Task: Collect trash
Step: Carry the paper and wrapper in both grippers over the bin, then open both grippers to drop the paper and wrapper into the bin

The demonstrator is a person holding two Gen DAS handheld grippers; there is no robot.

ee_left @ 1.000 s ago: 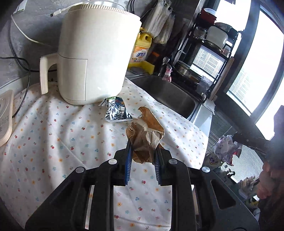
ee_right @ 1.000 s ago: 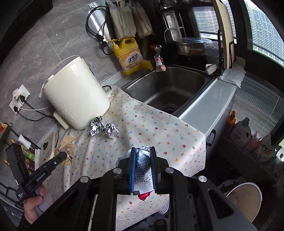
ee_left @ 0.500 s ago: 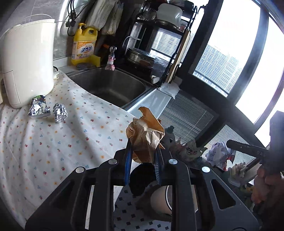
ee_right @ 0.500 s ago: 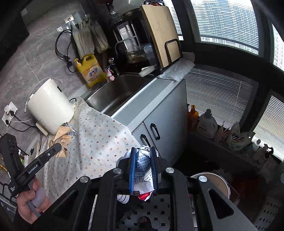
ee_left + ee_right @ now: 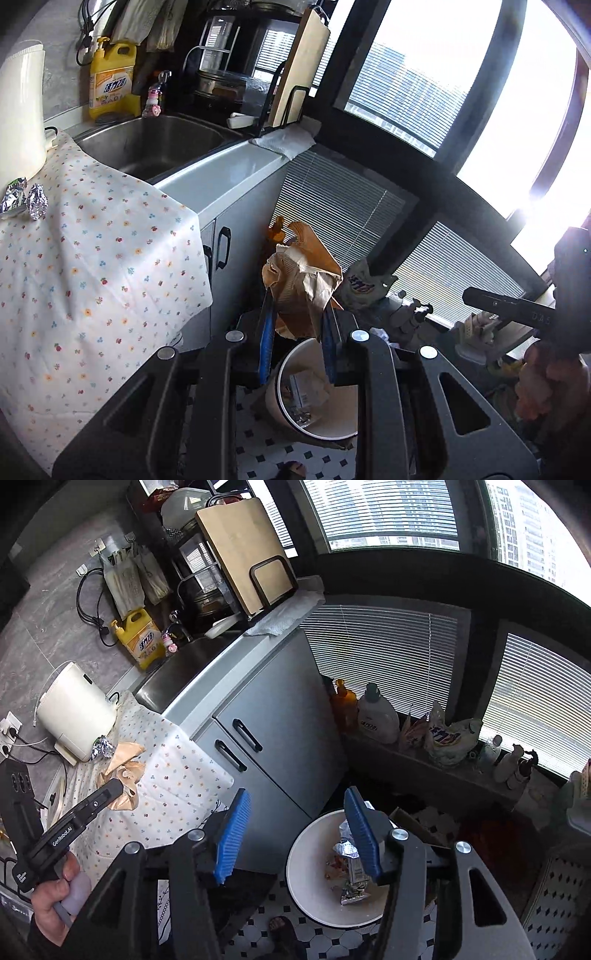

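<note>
Both grippers have swung off the tabletop (image 5: 92, 258) to above the bin (image 5: 314, 853) on the floor. The right gripper (image 5: 299, 830) has just been opening — its jaws now stand apart with nothing between them, and the wrapper (image 5: 349, 864) it held a second ago lies in the bin. The left gripper (image 5: 297, 332) tilts downward over the bin's rim, clamped on the crumpled brown bag (image 5: 303, 280). Two foil scraps (image 5: 26, 199) remain on the tabletop beside the white appliance (image 5: 18, 110).
</note>
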